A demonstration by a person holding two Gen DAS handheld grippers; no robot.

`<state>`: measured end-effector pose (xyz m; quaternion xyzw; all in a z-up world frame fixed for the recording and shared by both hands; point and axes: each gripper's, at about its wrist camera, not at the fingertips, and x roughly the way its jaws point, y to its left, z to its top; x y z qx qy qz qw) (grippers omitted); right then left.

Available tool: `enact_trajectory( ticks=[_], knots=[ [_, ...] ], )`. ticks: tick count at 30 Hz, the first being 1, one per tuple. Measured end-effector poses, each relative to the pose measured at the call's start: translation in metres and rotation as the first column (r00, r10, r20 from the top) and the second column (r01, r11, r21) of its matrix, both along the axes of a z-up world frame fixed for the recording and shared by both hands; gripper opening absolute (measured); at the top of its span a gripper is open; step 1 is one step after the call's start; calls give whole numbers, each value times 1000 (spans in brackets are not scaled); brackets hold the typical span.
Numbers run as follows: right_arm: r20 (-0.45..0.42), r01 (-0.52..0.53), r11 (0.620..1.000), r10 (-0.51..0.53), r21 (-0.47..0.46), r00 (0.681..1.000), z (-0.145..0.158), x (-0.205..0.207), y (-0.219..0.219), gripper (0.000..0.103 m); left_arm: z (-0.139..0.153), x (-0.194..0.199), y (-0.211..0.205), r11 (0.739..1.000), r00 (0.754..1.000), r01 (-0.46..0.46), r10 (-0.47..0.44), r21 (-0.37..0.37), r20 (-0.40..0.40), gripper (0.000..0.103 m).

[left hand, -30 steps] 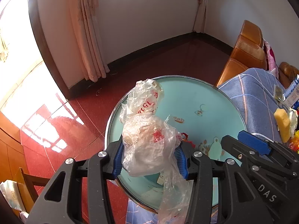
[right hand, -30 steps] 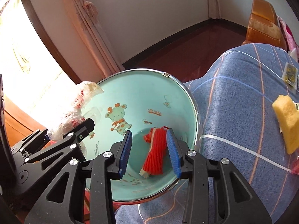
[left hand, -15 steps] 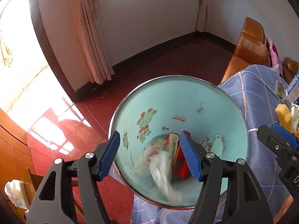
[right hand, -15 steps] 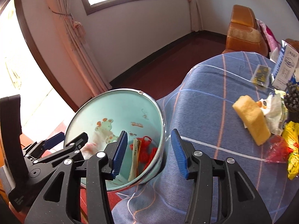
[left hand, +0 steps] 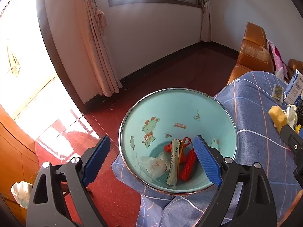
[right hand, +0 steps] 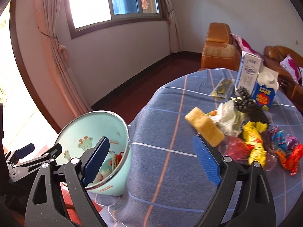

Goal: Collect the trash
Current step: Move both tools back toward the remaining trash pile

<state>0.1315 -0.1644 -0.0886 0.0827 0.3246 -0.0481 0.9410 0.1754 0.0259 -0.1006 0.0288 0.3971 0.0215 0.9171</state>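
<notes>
Both grippers are pulling back from the bin (left hand: 178, 113), and what they carried a second ago is now lying inside it: the clear bag (left hand: 155, 165) from the left gripper (left hand: 151, 160) and the red net (left hand: 188, 165) from the right gripper (right hand: 151, 160). Each pair of jaws is opening wide with nothing between them. The right wrist view is swinging away from the bin toward the litter on the table (right hand: 170, 170).

By the look of it, the task is only partly done. Three pieces are sitting at the bottom of the bin: the crumpled bag on the left, a long flat sachet (left hand: 175, 164) in the middle and the ribbed net on the right. Much more is waiting on the far right of the table: a yellow sponge block (right hand: 204, 127), a wad of pale film (right hand: 227, 117), a dark knobbly strip (right hand: 250, 107), a shiny yellow wrapper (right hand: 254, 141), a red film bag (right hand: 235, 148), bright foil scraps (right hand: 286, 149), a flat dark packet (right hand: 223, 87) and two cartons (right hand: 255, 77) standing upright.

The bin is smooth, pale teal, with cartoon animals and a bright metal rim, and is standing just beside the table's near left edge. A soft blue checked cloth is draping over the table. The grippers' pads are blue and finely ridged on black frames.
</notes>
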Motion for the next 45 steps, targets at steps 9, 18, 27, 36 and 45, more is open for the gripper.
enact_trajectory(
  ticks=[9,18,27,36,45],
  knots=[
    [-7,85,996,-85,-10,996,3,-25,-30,89,13,-24,-22,999,999,45,-46,12,29,89],
    [4,160,987,-159,-34,987,6,-57,-64,89,26,-47,-55,993,991,115,-117,21,61,97],
    [2,248,969,-248,-1,969,2,-89,-104,89,27,-67,-93,984,982,173,-176,44,68,97],
    [14,318,948,-318,4,948,-1,-124,-140,89,31,-83,-124,970,968,236,-240,62,76,97],
    [-31,426,905,-426,3,904,-21,-157,-191,89,16,-95,-157,940,940,337,-339,49,43,97]
  ],
)
